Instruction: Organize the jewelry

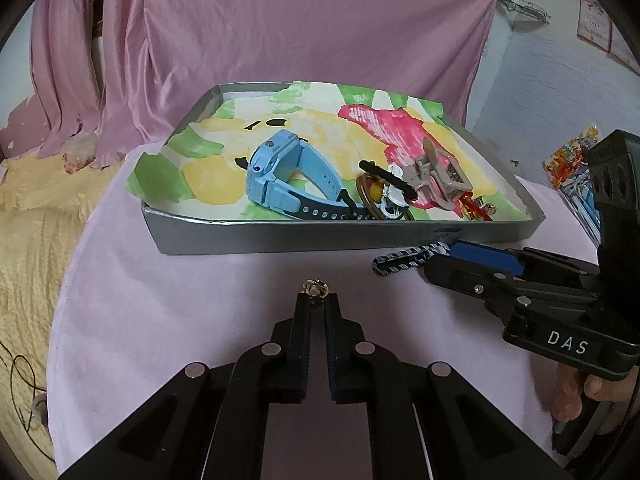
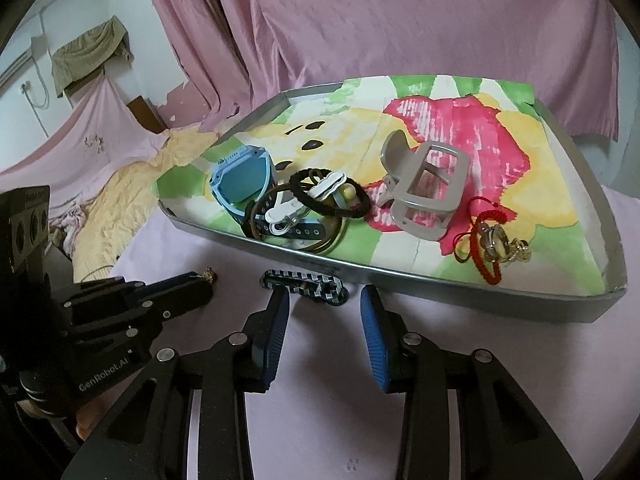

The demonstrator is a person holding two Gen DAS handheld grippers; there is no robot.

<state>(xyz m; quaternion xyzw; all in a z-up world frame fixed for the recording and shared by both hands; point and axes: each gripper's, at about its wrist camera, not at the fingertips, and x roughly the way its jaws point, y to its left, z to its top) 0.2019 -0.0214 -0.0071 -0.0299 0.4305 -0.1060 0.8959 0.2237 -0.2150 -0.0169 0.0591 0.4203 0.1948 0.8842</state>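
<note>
Behind your tray hangs a pink curtain [image 1: 280, 32], draped in folds. To your left lies a yellow blanket [image 1: 36, 216], rumpled, with a thin cable [image 1: 20, 380] near it. A colourful packet [image 1: 572, 160] sits at your right, and an olive cloth [image 2: 88, 56] hangs on the wall.

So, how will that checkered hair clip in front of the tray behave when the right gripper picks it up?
The checkered hair clip looks flat and thin, so pinching it off the soft cloth may be fiddly. It probably stays rigid and light. The right gripper brackets it, jaws open.
</note>
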